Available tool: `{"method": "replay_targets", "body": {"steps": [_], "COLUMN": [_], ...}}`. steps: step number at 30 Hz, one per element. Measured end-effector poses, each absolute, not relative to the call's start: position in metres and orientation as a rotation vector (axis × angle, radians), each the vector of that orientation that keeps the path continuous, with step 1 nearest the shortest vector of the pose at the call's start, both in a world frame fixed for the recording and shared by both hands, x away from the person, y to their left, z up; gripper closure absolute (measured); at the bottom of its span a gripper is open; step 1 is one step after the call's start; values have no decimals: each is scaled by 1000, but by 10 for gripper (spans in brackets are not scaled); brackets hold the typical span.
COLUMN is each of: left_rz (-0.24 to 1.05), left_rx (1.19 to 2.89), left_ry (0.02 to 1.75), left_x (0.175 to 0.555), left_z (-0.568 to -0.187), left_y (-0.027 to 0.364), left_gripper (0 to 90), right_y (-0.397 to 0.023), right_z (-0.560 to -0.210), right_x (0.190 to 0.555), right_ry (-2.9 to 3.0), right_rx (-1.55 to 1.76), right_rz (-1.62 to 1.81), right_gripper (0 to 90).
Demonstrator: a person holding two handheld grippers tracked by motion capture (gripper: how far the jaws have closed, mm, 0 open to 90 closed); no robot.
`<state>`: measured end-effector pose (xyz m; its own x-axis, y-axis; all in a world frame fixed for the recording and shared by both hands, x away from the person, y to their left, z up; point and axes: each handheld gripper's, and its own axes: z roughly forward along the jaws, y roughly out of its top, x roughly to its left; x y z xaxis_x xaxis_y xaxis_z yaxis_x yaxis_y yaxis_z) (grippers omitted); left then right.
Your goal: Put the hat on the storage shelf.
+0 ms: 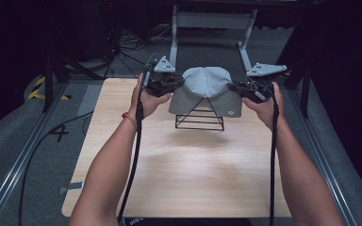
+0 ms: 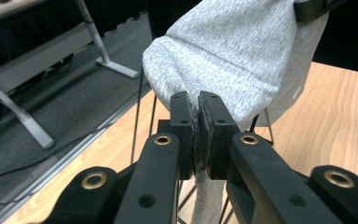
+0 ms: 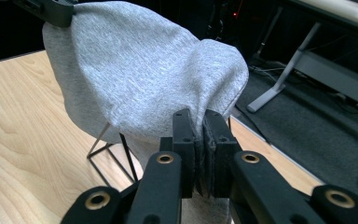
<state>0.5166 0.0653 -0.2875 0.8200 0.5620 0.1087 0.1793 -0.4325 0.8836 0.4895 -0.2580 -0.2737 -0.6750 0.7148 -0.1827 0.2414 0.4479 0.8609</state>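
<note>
High view showed a soft grey knitted cap (image 1: pixel 206 89) draped over a black wire pyramid-shaped stand (image 1: pixel 200 117) at the far middle of the pale wooden desk (image 1: pixel 179 179). The left tool (image 1: pixel 166 84) pinched the cap's left edge and the right tool (image 1: pixel 245 89) pinched its right edge, each held by a hand whose forearm came in from the near side.

Left gripper view showed that tool's jaws closed on a fold of the cap's hem (image 2: pixel 200 135), with the grey cloth bunched between the pads. Right gripper view showed the same on the other side: jaws clamped on a thick fold of the rim (image 3: pixel 204 154).

Judging by this, the work looked well along. Both grips were made, and the cap already sat with its crown over the top of the stand. What remained seemed to be settling the hem evenly down the wires and letting go, or else lifting it clear; the pictures could not tell which.

The cap was heathered grey jersey, limp and stretchy, rounded at the crown, with a small pale mark near its near-right hem (image 1: pixel 232 113).
</note>
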Motion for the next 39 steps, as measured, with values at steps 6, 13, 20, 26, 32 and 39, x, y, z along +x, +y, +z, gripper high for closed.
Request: {"method": "replay_targets", "body": {"steps": [6,13,20,26,32,39], "left_rz": [463,446,435,433,448,447], "left_rx": [2005,2032,2072,2103,2143,2181], "left_ry": [573,585,586,591,589,589], "left_x": [516,517,516,516,516,516], "left_z": [-306,-327,-347,-360,-371,-382], "left_y": [65,66,60,57,53,48], "left_gripper": [846,846,846,846,846,847], "right_y": [-259,-260,-261,-261,-259,-259], "right_z": [-292,-316,-340,-353,-367,-380], "right_x": [490,491,492,493,495,499], "right_ry": [2191,2219,2258,2277,2302,2316], "right_rx": [813,843,880,896,911,944], "right_rz": [1171,1159,1125,1112,1080,1047], "right_gripper": [850,851,851,850,850,850]}}
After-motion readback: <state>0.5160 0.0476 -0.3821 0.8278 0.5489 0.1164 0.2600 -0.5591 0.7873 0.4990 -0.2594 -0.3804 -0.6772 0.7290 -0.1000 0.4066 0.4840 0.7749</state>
